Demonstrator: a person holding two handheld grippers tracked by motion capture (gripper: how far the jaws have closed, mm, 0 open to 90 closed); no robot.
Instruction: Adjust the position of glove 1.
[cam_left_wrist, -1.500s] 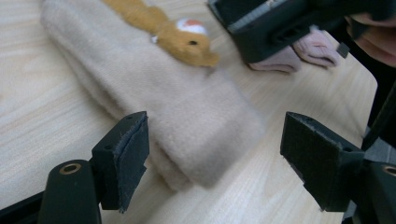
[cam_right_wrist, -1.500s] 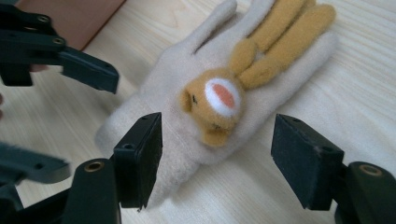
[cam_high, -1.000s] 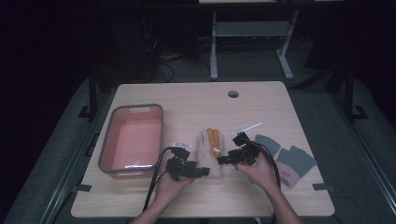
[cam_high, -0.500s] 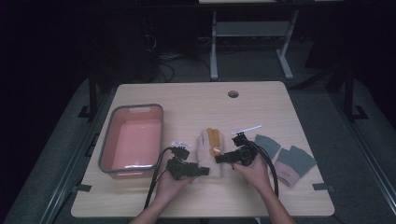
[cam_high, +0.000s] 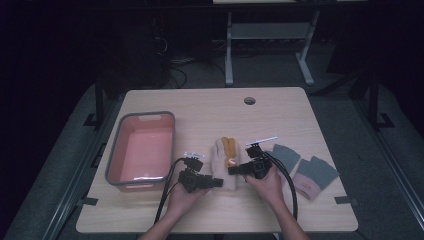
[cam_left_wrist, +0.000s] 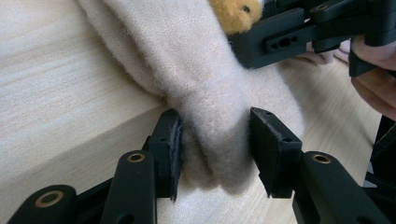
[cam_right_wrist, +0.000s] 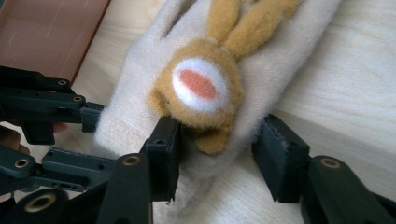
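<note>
1. Cream glove (cam_high: 223, 165) with a tan animal face (cam_right_wrist: 198, 88) sewn on it lies flat on the wooden table (cam_high: 210, 110), near the front edge at centre, just right of the pink tray (cam_high: 142, 150); it has not shifted since the earlier frames.
2. Left gripper (cam_left_wrist: 215, 149): jaws have just been closing and now pinch the glove's near cuff, the fabric bunched between both pads.
3. Right gripper (cam_right_wrist: 217, 149): jaws have just been closing around the glove below the face; the left pad touches the plush, the right pad stands just clear, so no clamp yet.
4. Both hands sit where they were a second ago.
5. Two grey gloves (cam_high: 305, 170) lie to the right, untouched and unmoved.
</note>
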